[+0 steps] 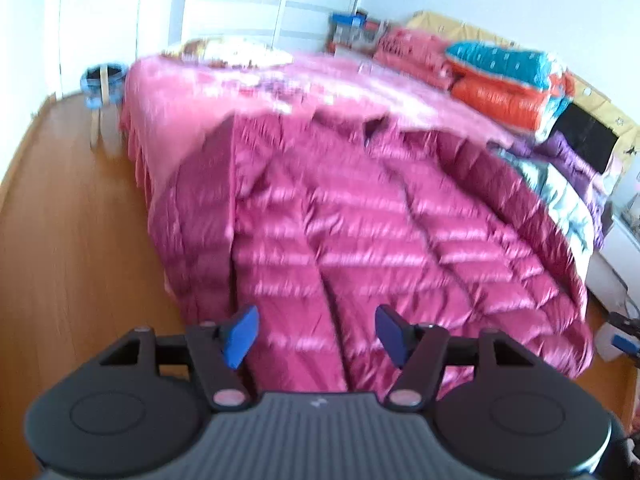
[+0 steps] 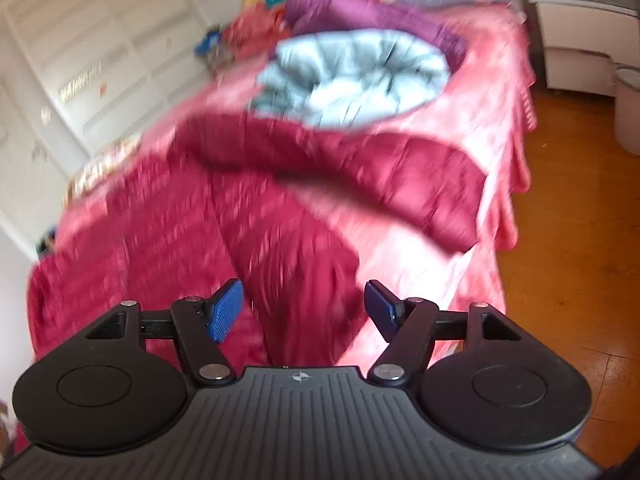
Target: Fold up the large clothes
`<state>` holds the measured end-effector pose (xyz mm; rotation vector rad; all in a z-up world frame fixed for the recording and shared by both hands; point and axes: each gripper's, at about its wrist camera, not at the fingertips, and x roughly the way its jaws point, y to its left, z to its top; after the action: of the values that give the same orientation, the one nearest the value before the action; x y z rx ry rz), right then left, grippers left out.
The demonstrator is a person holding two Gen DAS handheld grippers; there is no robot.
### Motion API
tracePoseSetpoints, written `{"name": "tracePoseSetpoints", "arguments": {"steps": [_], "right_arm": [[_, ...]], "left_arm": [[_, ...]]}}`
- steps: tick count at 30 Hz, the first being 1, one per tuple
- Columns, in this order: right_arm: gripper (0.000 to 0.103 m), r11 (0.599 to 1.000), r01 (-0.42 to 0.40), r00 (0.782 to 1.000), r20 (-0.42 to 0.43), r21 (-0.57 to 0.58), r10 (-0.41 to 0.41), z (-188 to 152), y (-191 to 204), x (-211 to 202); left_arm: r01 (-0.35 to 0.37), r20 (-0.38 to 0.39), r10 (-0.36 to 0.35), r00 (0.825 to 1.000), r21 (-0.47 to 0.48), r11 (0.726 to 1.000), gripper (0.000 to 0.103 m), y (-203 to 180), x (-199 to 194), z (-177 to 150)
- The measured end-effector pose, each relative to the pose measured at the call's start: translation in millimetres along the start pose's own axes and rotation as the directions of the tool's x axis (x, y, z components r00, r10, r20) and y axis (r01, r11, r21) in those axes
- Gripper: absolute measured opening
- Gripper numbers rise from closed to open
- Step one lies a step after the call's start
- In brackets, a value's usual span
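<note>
A large magenta quilted down jacket lies spread flat on the pink bed, hem toward me. My left gripper is open and empty, hovering above the jacket's hem. In the right wrist view the same jacket shows with one sleeve stretched out to the right across the bed cover. My right gripper is open and empty above the jacket's lower right part. Both views are motion-blurred.
A light blue jacket and a purple one lie behind the sleeve. Folded orange and teal bedding is stacked at the bed's far right. A stool stands on the wooden floor. A white cabinet and bin stand right.
</note>
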<state>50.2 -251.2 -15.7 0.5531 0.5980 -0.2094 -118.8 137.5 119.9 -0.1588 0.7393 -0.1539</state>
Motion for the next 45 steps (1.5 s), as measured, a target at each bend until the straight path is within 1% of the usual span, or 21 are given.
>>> {"name": "tracePoseSetpoints", "arguments": {"steps": [3,5,7,9,11,16,19,21,22,23,25,27,29,31,33,36,39,41,43,44,45], "right_arm": [[0.091,0.998,-0.022,0.992,0.128,0.056,0.015,15,-11,-37],[0.097,0.996,-0.03,0.973,0.229,0.079,0.011,30,-16,-65],[0.098,0.995,-0.029,0.948,0.319,0.092,-0.001,49,-23,-92],[0.099,0.995,-0.018,0.913,0.407,0.096,-0.023,66,-24,-120],[0.101,0.996,-0.003,0.877,0.479,0.089,-0.041,83,-23,-145],[0.103,0.995,0.095,0.806,0.585,0.027,-0.093,121,-5,-195],[0.103,0.984,0.174,0.772,0.625,-0.037,-0.113,145,17,-211],[0.103,0.975,0.206,0.749,0.655,-0.084,-0.102,156,33,-214],[0.103,0.972,0.208,0.744,0.663,-0.109,-0.085,162,41,-212],[0.103,0.97,0.205,0.744,0.665,-0.129,-0.068,168,49,-209],[0.103,0.971,0.178,0.752,0.658,-0.159,-0.03,180,66,-193],[0.103,0.974,0.125,0.775,0.632,-0.189,0.023,191,81,-169],[0.103,0.976,0.071,0.803,0.592,-0.207,0.067,198,97,-135],[0.103,0.974,0.007,0.835,0.537,-0.227,0.119,203,112,-90],[0.103,0.97,-0.036,0.869,0.472,-0.241,0.15,214,121,-36],[0.103,0.955,-0.06,0.91,0.378,-0.291,0.173,206,147,39],[0.103,0.937,-0.087,0.952,0.248,-0.339,0.179,194,173,120],[0.103,0.926,-0.121,0.967,0.169,-0.359,0.192,184,189,169],[0.103,0.912,-0.154,0.974,0.097,-0.381,0.205,171,207,216],[0.103,0.908,-0.166,0.977,0.063,-0.386,0.206,169,215,241],[0.1,0.905,-0.175,0.979,0.033,-0.388,0.203,163,225,258]], "left_arm": [[0.031,0.053,-0.031,0.998,0.004,1.0,0.065,-15,-10,19],[0.068,0.087,-0.068,0.994,0.003,0.998,0.066,-28,-18,33],[0.114,0.133,-0.114,0.985,0.006,0.993,0.068,-40,-27,46],[0.154,0.171,-0.154,0.973,0.013,0.988,0.072,-56,-36,59],[0.206,0.207,-0.207,0.956,0.023,0.978,0.075,-71,-42,74],[0.315,0.259,-0.311,0.914,0.026,0.949,0.075,-98,-35,114],[0.36,0.292,-0.352,0.889,0.025,0.932,0.075,-108,-22,131],[0.373,0.305,-0.362,0.881,0.024,0.927,0.077,-112,-6,136],[0.364,0.313,-0.353,0.881,0.025,0.931,0.077,-114,5,137],[0.342,0.32,-0.333,0.887,0.029,0.939,0.077,-116,18,137],[0.295,0.316,-0.291,0.903,0.037,0.955,0.077,-116,43,136],[0.261,0.307,-0.26,0.916,0.039,0.965,0.077,-113,71,133],[0.235,0.301,-0.234,0.924,0.032,0.971,0.077,-105,95,130],[0.2,0.289,-0.199,0.937,0.026,0.98,0.077,-96,123,126],[0.172,0.285,-0.171,0.943,0.021,0.985,0.077,-84,150,124],[0.122,0.276,-0.119,0.954,0.006,0.993,0.077,-66,178,122],[0.111,0.258,-0.098,0.961,-0.037,0.993,0.077,-45,203,122],[0.116,0.243,-0.095,0.966,-0.075,0.99,0.077,-32,215,123],[0.123,0.236,-0.092,0.967,-0.118,0.985,0.077,-20,223,126],[0.128,0.239,-0.095,0.966,-0.127,0.984,0.077,-17,226,126],[0.133,0.25,-0.097,0.964,-0.134,0.982,0.077,-13,229,128]]}}
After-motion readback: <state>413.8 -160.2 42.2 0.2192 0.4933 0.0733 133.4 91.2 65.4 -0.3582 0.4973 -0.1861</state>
